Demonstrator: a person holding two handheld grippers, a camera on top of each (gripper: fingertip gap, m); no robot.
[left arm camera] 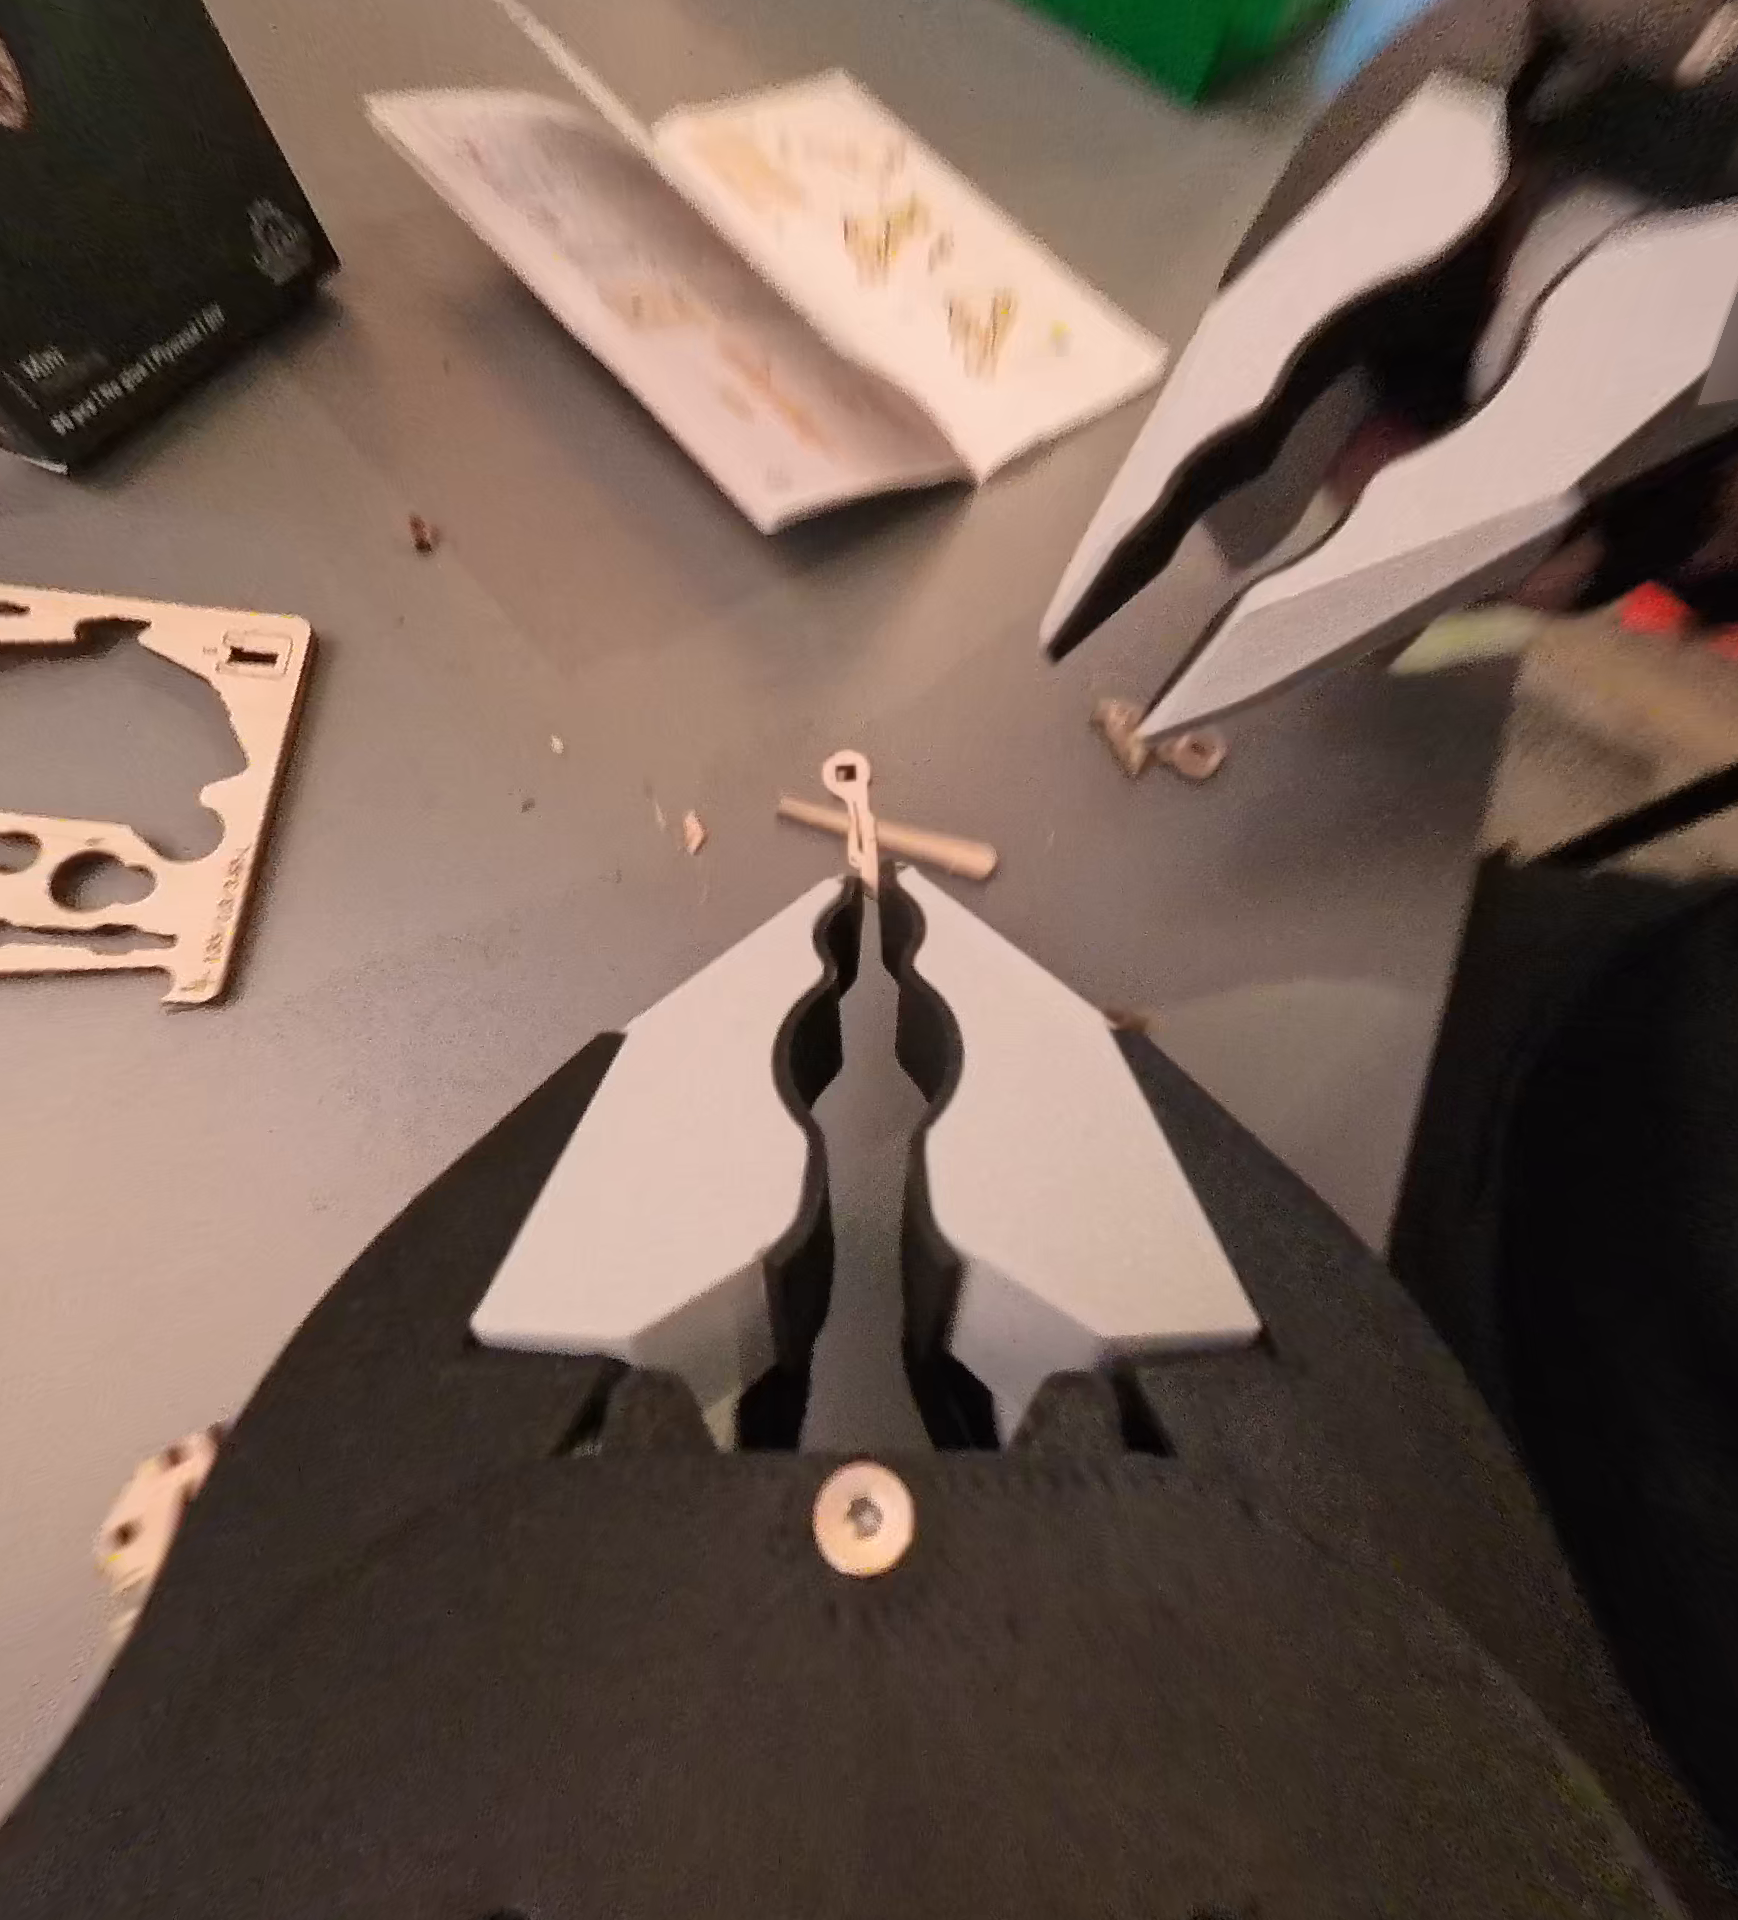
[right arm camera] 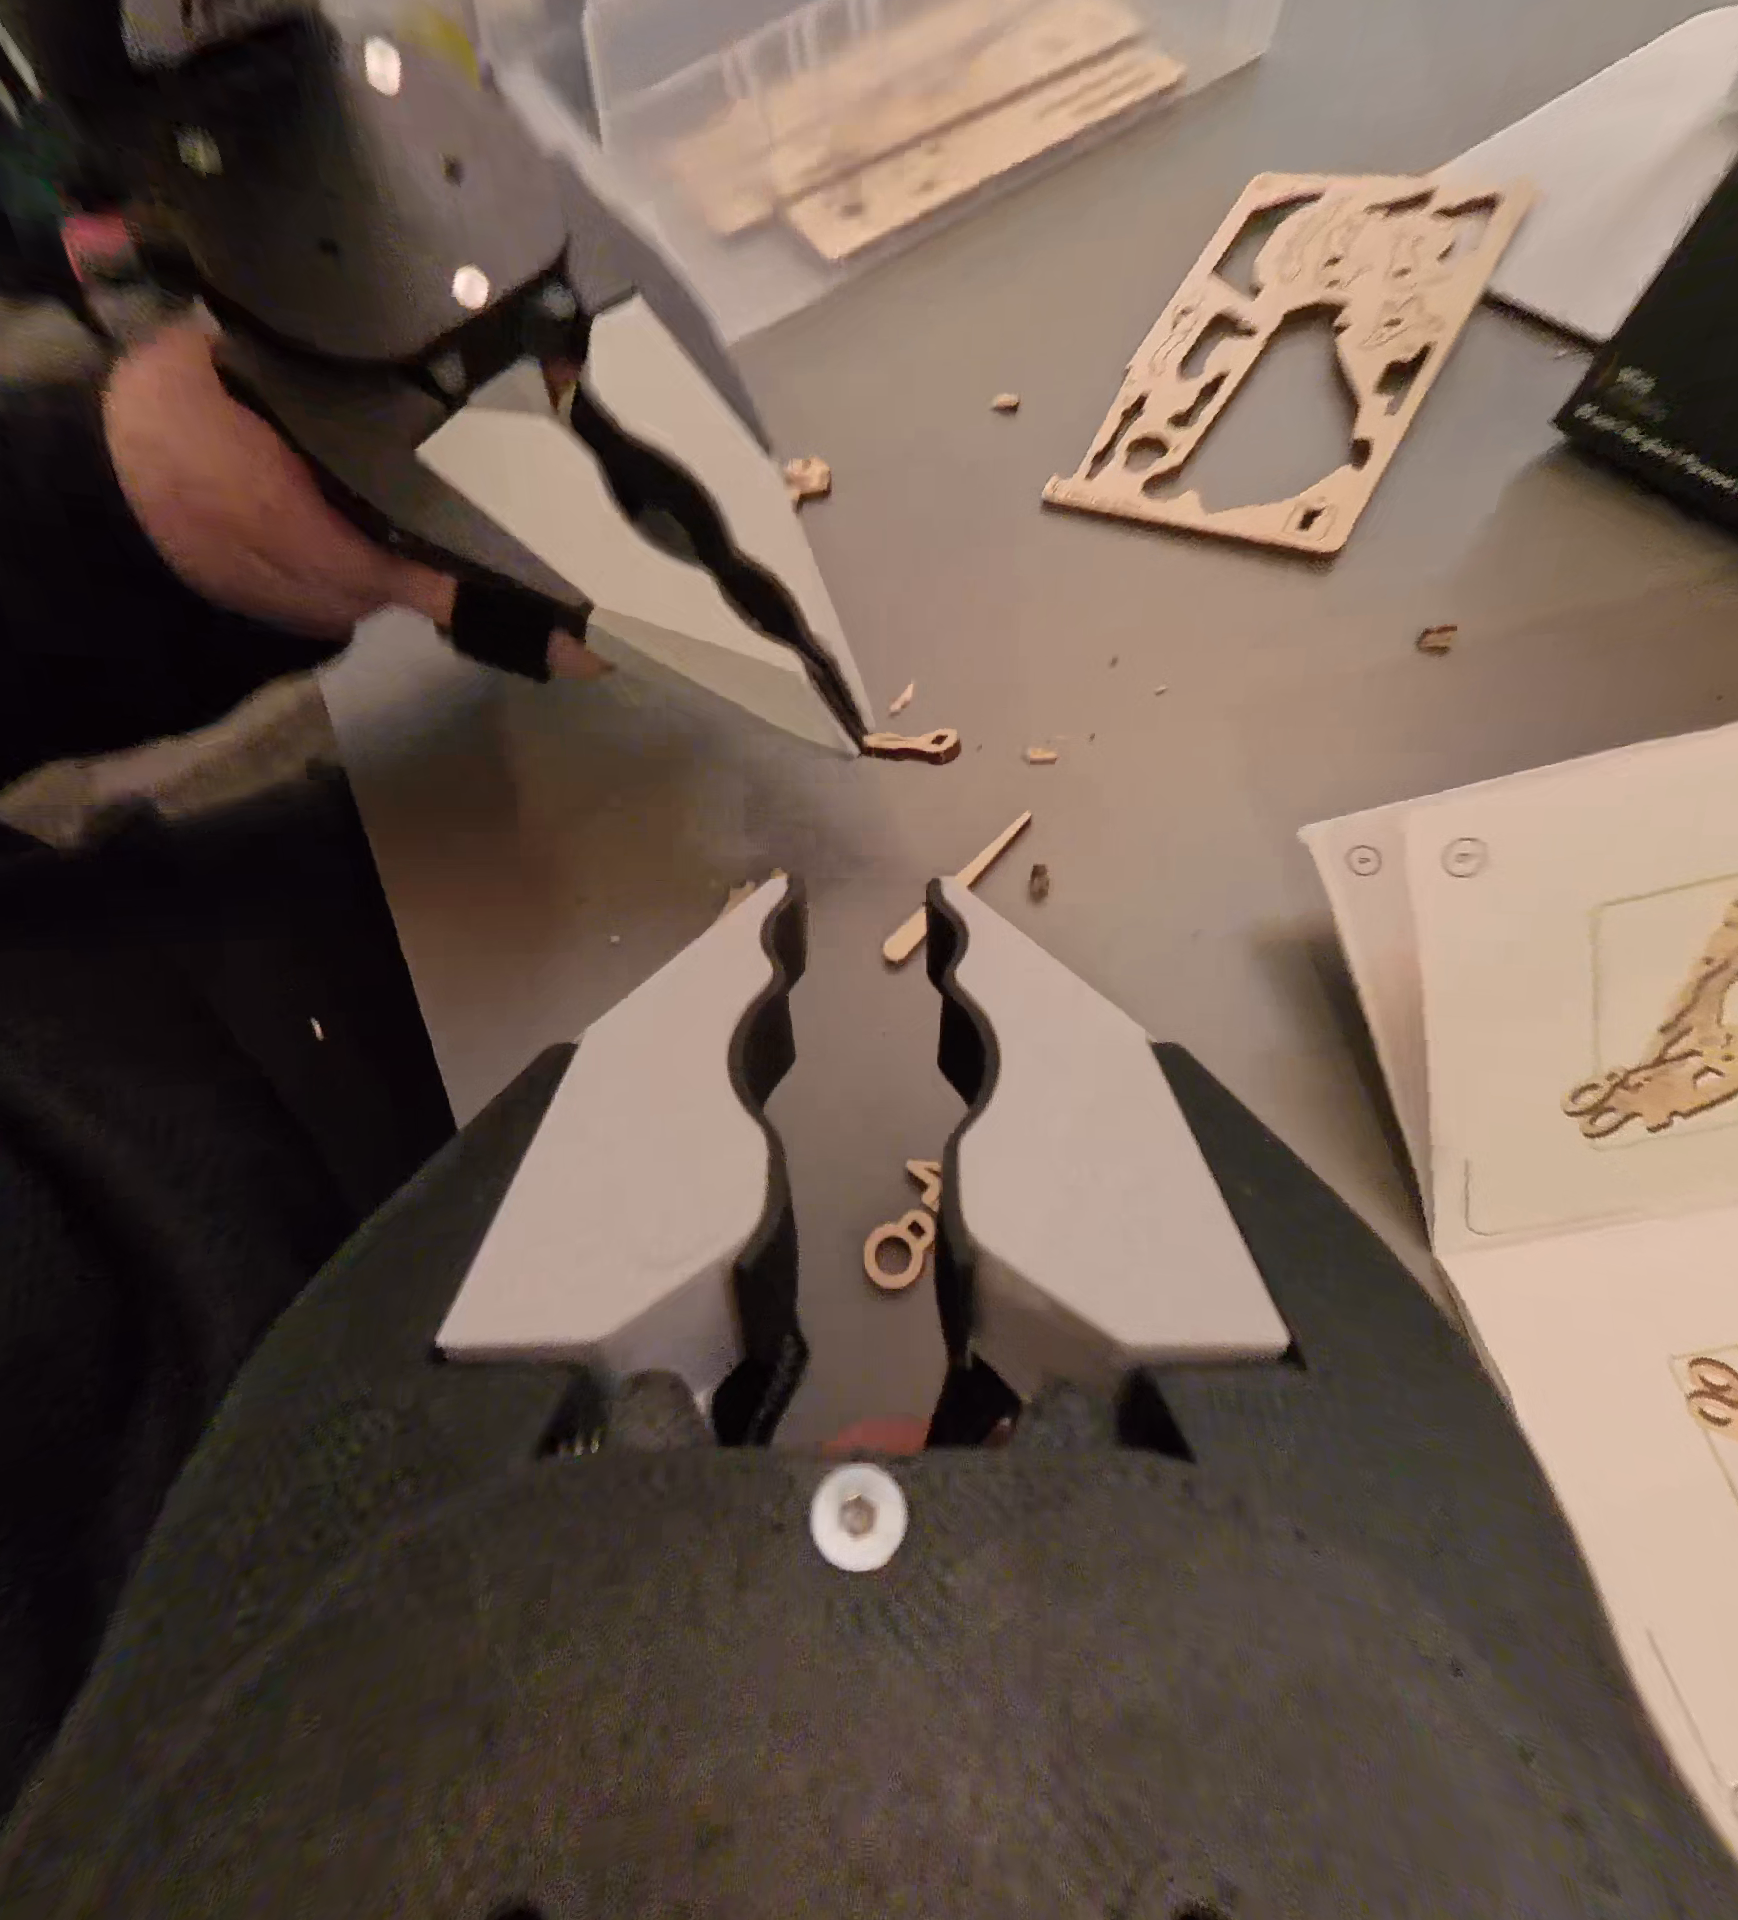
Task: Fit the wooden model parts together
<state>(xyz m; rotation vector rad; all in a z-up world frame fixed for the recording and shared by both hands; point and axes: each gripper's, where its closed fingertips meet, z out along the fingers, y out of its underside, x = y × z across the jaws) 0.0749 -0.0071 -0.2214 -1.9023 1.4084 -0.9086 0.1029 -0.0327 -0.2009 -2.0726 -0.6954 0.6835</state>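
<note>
The left tongs slant down toward the grey tabletop, tips clamped on the tail of a small flat wooden part with a ring end, which sticks out past the tips above a wooden stick lying on the tabletop. A hand grips this tool from behind. The right tongs point down at the tabletop with their tips apart and nothing between them; the stick lies just ahead, and another ring-ended piece lies under them. Farther out lie a punched-out wooden sheet, an open instruction booklet and a black box.
</note>
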